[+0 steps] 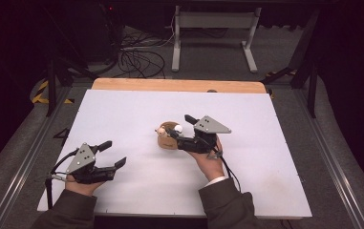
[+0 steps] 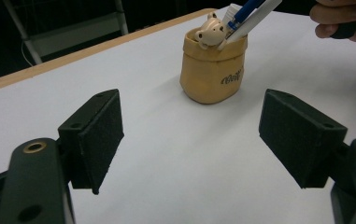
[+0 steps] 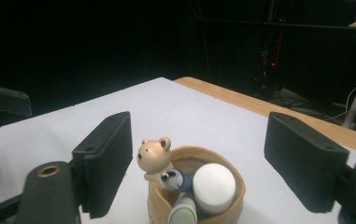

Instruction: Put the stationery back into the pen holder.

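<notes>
Left gripper (image 1: 113,153) wide open, empty. Right gripper (image 1: 180,128) open around pen holder (image 3: 199,196); left gripper view reveals blue pens (image 2: 248,16).

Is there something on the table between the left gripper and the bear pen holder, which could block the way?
Nothing visible does. In the left gripper view, only bare white table lies between the open left gripper and the bear pen holder. The right gripper sits at the holder's far side, not in that path.
</notes>
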Motion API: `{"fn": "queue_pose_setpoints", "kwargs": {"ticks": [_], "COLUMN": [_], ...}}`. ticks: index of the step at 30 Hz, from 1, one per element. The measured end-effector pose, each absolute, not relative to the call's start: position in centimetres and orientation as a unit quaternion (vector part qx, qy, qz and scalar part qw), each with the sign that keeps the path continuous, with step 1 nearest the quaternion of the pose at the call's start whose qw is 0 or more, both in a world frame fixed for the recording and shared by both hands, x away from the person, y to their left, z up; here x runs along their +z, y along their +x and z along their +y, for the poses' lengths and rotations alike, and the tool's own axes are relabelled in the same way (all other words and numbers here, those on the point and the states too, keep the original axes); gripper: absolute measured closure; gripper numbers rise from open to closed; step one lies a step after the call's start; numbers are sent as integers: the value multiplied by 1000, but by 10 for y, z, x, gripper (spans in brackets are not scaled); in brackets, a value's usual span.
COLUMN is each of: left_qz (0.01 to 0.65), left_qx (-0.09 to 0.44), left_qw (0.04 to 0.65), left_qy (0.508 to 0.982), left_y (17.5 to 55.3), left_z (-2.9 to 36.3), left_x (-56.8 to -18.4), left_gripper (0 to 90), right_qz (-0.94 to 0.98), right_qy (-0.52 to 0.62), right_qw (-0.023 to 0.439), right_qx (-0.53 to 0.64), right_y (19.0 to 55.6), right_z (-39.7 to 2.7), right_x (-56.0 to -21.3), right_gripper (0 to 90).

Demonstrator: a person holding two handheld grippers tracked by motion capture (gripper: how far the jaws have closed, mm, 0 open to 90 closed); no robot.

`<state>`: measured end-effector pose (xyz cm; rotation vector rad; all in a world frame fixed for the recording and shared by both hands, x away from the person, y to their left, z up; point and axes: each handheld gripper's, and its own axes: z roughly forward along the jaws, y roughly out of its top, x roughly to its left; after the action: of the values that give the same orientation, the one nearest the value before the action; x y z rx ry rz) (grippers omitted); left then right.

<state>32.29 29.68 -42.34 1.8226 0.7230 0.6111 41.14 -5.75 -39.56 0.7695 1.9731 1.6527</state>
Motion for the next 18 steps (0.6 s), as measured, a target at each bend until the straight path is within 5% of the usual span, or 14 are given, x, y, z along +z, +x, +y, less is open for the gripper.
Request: {"fn": "queue_pose_setpoints", "kwargs": {"ticks": [18], "left_qz": [300], "left_qx": [261], "left_qw": [520], "left_qy": [756], "left_y": [323], "left_z": [297], "left_x": [-423], "left_gripper": [224], "right_qz": [698], "right_qy": [290], "right_qw": [225], "right_qx": [614], "right_y": [397], "right_z": [-92], "right_x": [-400], "right_gripper": [142]}}
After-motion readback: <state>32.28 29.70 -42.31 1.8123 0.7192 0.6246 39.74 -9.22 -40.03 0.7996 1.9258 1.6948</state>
